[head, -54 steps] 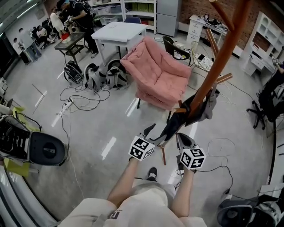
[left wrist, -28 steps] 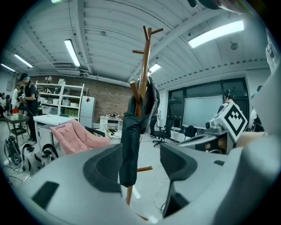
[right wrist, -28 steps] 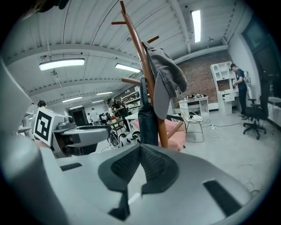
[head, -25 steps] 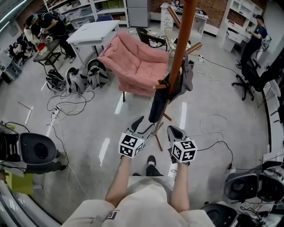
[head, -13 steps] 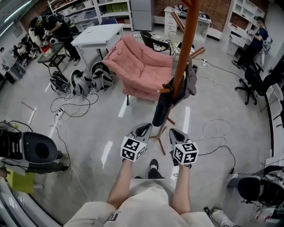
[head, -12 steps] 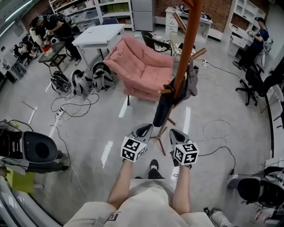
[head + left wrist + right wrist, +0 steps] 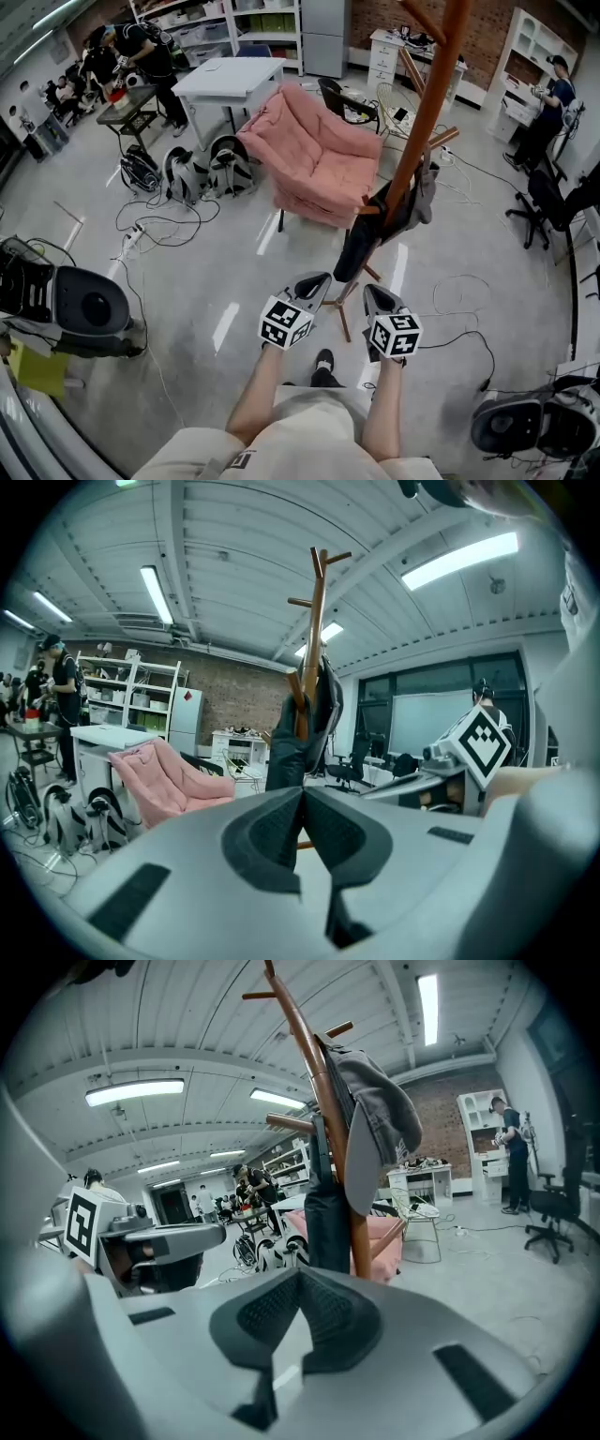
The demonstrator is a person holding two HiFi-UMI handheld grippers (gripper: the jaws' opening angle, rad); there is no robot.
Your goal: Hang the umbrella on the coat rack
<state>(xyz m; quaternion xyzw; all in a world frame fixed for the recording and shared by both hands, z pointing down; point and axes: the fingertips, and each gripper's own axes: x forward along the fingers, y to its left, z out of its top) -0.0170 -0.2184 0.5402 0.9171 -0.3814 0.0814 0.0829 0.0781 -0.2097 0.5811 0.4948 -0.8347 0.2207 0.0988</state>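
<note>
While both hand-held tools sit low in the ctr of the head view, neither holds anything. Left tool: jaws pressed together, nothing btwn them. Right tool: jaws also meet at the tips, empty. Both point up-frame toward the coat rack, a tall orange-brown wooden pole w/ angled pegs, running from ctr to the upper right of the frame. The umbrella, dark & folded, hangs from a lower peg on the rack's left side. It drops toward the floor, just above the tools in the frame & apart from both. A grey garment hangs on the rack's right side, against the pole. In the left tool's view the umbrella shows at ctr, above the closed jaw tips. In the right tool's view it's at ctr too, w/ the grey garment to its upper right. Upper ctr of the head view: a pink armchair. Further up-left: a white worktop. Cables trail over the floor at left.
</note>
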